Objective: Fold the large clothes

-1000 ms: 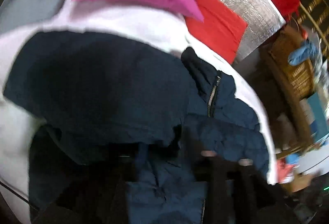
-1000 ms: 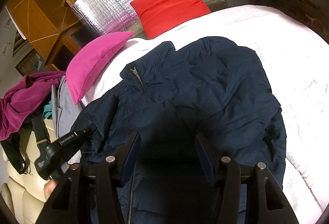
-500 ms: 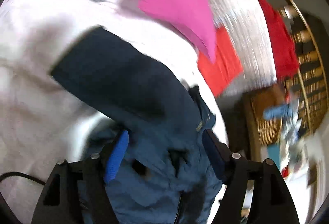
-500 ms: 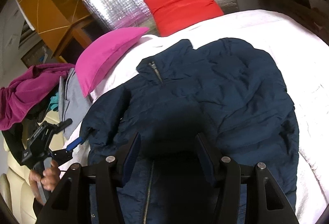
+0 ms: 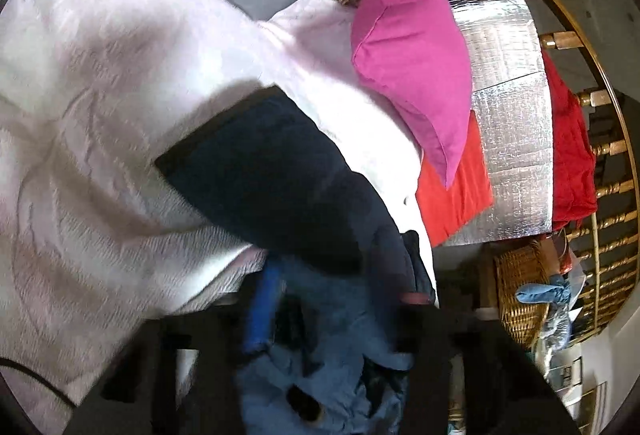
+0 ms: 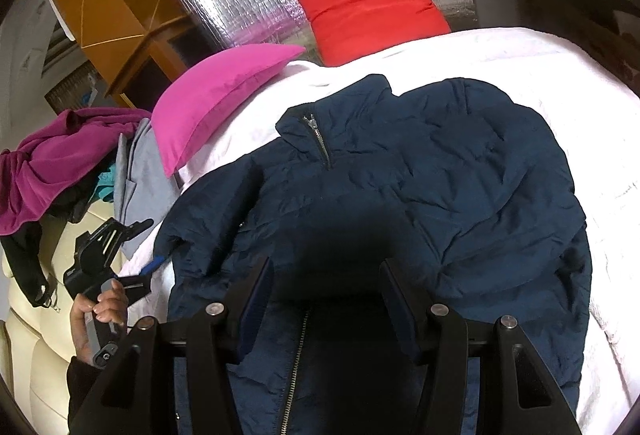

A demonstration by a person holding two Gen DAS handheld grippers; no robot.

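Navy jacket [image 6: 420, 203] spread zip-up on white bedspread [image 6: 580, 95], collar toward far pink pillow [image 6: 216, 103] and red pillow [image 6: 372, 7]. Right gripper [image 6: 326, 299] fingers wide, above near hem. Left gripper [image 5: 332, 307] blurred, fingers wide, at the jacket's left sleeve [image 5: 264, 163]; grip unclear.

The left gripper [image 5: 332, 311] is motion-blurred, so its finger gap cannot be judged. The navy quilted zip jacket [image 6: 400, 195] runs off the right wrist view's bottom edge, its hem hidden behind the right gripper [image 6: 326, 295].
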